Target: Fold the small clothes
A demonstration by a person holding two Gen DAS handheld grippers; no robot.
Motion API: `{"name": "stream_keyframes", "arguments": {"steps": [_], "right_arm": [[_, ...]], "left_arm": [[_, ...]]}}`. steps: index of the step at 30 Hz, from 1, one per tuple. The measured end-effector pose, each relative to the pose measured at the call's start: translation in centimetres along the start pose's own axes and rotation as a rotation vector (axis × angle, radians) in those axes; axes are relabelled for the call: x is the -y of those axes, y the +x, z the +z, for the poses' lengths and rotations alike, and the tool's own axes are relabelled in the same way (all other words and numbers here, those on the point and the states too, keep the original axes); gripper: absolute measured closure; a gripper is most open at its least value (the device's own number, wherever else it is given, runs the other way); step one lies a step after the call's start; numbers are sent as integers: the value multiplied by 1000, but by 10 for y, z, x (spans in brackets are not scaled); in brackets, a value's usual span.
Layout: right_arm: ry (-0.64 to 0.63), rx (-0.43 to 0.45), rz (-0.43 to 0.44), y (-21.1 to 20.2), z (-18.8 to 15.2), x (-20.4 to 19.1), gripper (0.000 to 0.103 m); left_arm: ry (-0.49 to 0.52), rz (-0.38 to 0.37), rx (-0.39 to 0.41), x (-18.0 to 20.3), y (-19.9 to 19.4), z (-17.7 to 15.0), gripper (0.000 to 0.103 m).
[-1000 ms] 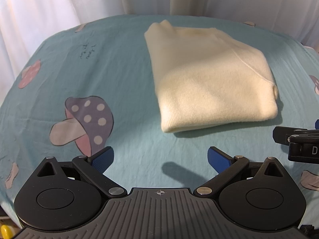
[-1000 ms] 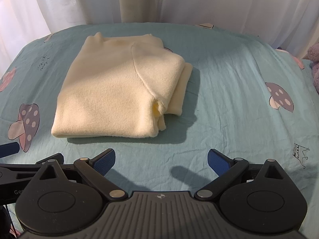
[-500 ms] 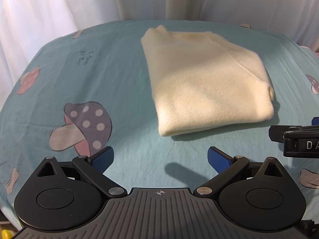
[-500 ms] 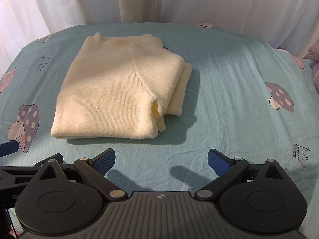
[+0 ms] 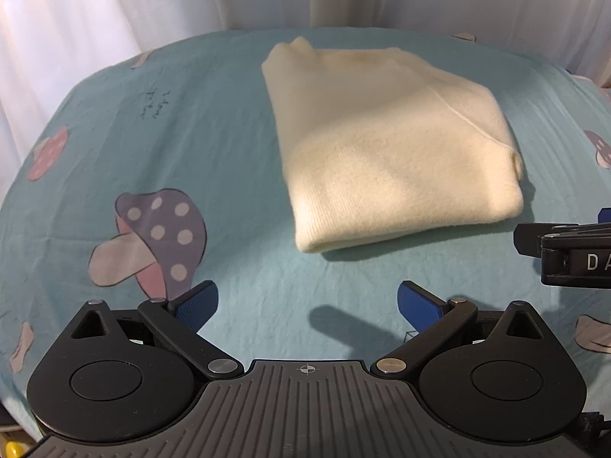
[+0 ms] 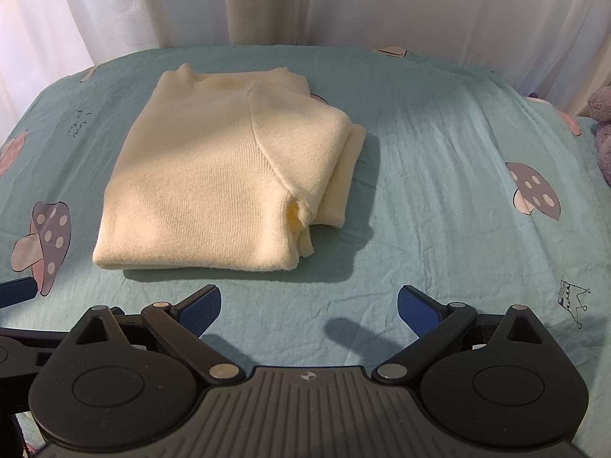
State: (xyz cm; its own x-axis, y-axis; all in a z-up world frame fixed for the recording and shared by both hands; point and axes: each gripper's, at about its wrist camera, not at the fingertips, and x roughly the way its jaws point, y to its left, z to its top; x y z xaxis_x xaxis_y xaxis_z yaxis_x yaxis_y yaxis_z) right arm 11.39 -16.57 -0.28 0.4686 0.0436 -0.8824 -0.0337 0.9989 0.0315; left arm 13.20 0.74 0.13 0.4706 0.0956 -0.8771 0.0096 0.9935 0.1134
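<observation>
Cream sweater (image 6: 214,187) lies folded into a compact rectangle on the bed sheet (image 6: 439,160), toward the far edge by the curtain, left of the bed's middle. Long axis runs near-to-far; loose layered edges face right. It sits straight ahead of both tongs, apart from each. Left tongs (image 5: 307,303) released, empty, facing the near-left corner of the fold. Right tongs (image 6: 309,305) released, empty, nearer the loose right side. Fold looks essentially done.
</observation>
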Motion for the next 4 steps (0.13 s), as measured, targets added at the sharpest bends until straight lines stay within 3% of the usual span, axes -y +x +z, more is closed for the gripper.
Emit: {"name": "stream_keyframes", "arguments": {"steps": [4], "right_arm": [[1, 0, 3, 1, 1, 0, 4]], "left_arm": [[10, 8, -2, 2, 1, 0, 0]]}}
